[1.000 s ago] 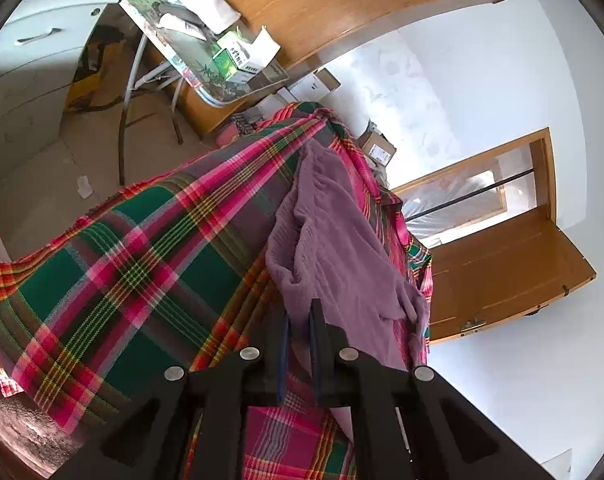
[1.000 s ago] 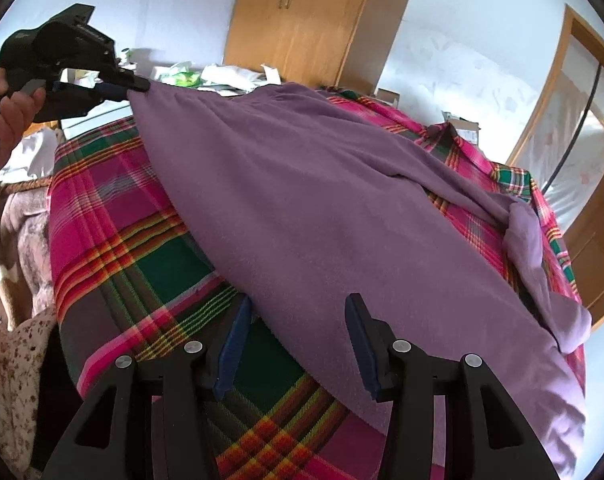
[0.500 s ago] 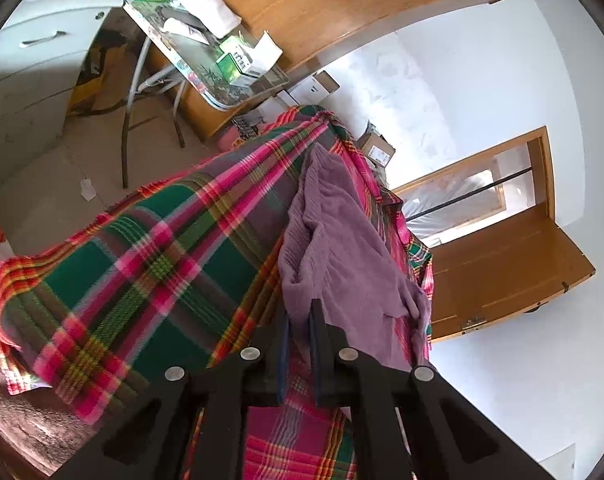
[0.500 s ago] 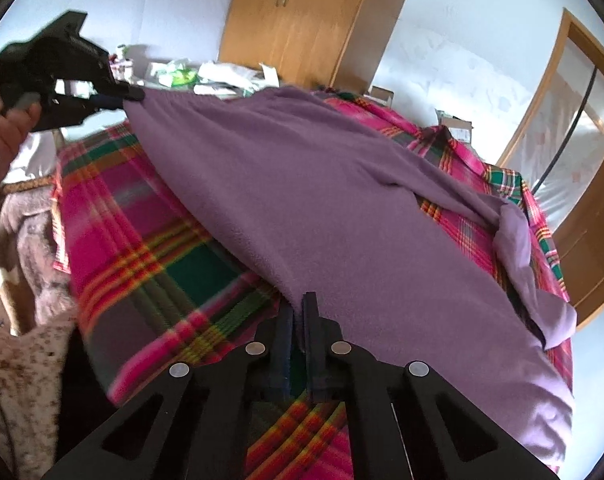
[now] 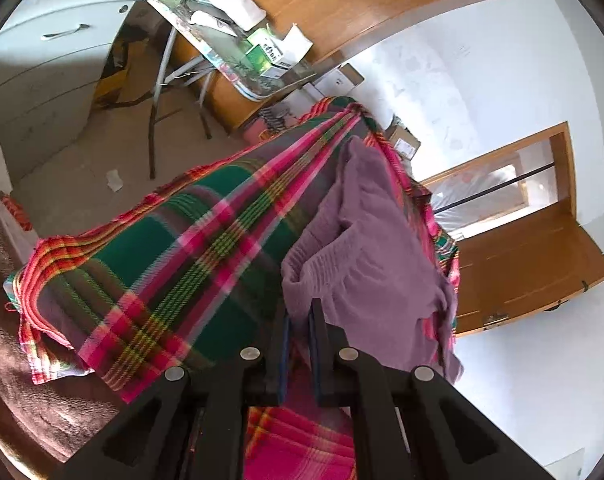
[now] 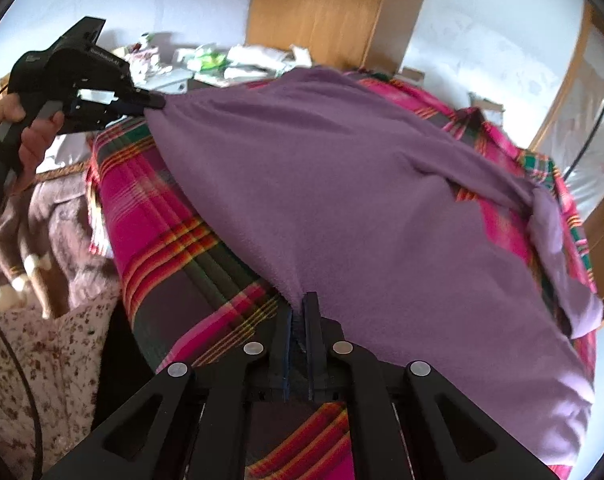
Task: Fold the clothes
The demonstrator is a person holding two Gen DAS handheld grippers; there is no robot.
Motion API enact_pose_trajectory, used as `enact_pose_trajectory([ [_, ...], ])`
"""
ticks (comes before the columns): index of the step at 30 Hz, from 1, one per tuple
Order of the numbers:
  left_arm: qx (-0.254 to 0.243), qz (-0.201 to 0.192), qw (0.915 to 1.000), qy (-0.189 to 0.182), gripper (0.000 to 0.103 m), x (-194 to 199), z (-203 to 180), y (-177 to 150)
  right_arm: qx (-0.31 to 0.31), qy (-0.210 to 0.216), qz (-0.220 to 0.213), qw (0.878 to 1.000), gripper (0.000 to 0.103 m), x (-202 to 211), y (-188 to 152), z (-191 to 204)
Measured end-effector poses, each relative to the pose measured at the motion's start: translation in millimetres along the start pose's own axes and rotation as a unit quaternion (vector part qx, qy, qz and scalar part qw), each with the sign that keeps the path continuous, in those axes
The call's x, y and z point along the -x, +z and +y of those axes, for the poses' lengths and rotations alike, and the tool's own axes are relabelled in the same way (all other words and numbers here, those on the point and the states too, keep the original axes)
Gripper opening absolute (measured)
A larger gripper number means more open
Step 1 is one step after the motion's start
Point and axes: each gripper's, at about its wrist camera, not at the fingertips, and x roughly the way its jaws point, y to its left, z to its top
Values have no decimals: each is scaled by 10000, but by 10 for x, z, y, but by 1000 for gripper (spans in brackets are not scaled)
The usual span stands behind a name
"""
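A purple knit garment (image 6: 361, 184) lies spread over a plaid blanket (image 6: 170, 216) in pink, green and red. My right gripper (image 6: 298, 312) is shut on the garment's near edge, lifting it slightly. In the right wrist view my left gripper (image 6: 158, 101) is held by a hand at the far left and is shut on another corner of the garment, pulling it taut. In the left wrist view the left gripper (image 5: 300, 316) pinches the bunched purple garment (image 5: 365, 248) above the plaid blanket (image 5: 174, 272).
A folding table (image 5: 238, 68) with boxes and clutter stands beyond the bed, beside a wooden wardrobe (image 5: 341, 4). A wooden door (image 5: 517, 264) is at the right. A brown patterned cover (image 6: 42, 248) lies at the left edge of the bed.
My right gripper went from open to shut on the garment's near edge. Both grippers have since risen, lifting the purple garment's edge off the blanket.
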Motion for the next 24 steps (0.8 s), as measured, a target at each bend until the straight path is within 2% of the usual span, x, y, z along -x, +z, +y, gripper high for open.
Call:
enact_pose_trajectory([
  [5,-90,-133,9998,118,12,93,-6,32,-246,426,-55,9988,24,95,68,-134],
  [10,-304,-546,9976,285,13,298,-138,145,-372,537,-346,9973,25,377,168,-323],
  [12,-457,-696,9961,275,13,385,-257,214,-301,403,-475,9976,25,537,232,-419],
  [16,-792,-916,9924,233,15,480,-574,377,-294,-139,-860,9958,25,952,424,-774],
  [21,-1288,-1032,9863,23,20,434,-1101,618,-819,-635,-1436,9842,26,1407,734,-1468],
  [24,-1707,-954,9807,57,21,245,-1476,770,-1369,-672,-1625,9749,26,1511,904,-1933],
])
